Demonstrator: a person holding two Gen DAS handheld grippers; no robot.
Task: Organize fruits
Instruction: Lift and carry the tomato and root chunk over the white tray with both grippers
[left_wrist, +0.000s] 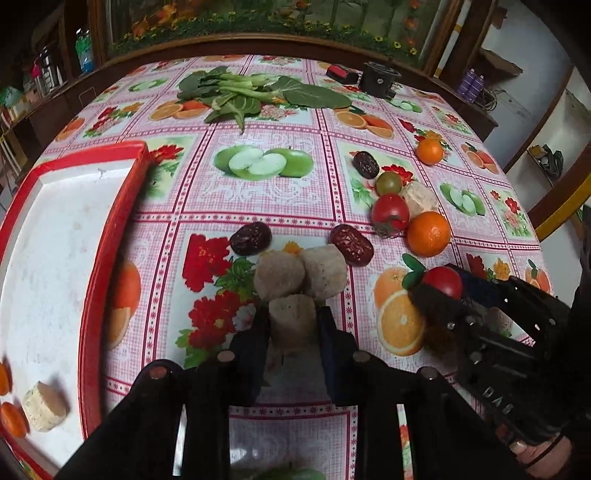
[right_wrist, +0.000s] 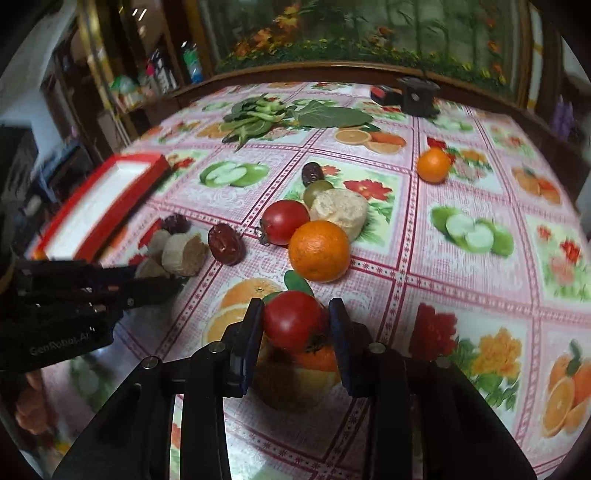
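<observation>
Fruits are lying scattered over the bench (left_wrist: 280, 206), which is wearing a pink cloth printed with apples and oranges, and the red-rimmed tray (left_wrist: 110, 229) at the left is already carrying a pale chunk (left_wrist: 46, 406) and some orange pieces near its front corner, so it is probably serving as the collecting place. The left tongs (left_wrist: 292, 325) are closing on a beige cut chunk (left_wrist: 291, 321), one pad sitting on each flat side; it is standing like a short cylinder with its long axis roughly upright and its cut face pointing away towards two similar chunks (left_wrist: 301, 271) just beyond it. That side-on grip is likely chosen because the flat flanks are offering the steadiest hold. The right tongs (right_wrist: 295, 328) are gripping a red tomato (right_wrist: 295, 319) across its round belly, its stem end turning down and to the right, so no long axis is really showing. Two dark dates (left_wrist: 351, 243) are lying on their sides near the chunks, the nearer one stretching from upper left to lower right. Further right a second tomato (left_wrist: 389, 212), an orange (left_wrist: 428, 232), a greenish tomato (left_wrist: 388, 182) and another pale chunk (left_wrist: 419, 197) are touching in a cluster, with a smaller orange (left_wrist: 429, 150) sitting apart and leafy greens (left_wrist: 255, 92) resting at the far edge
</observation>
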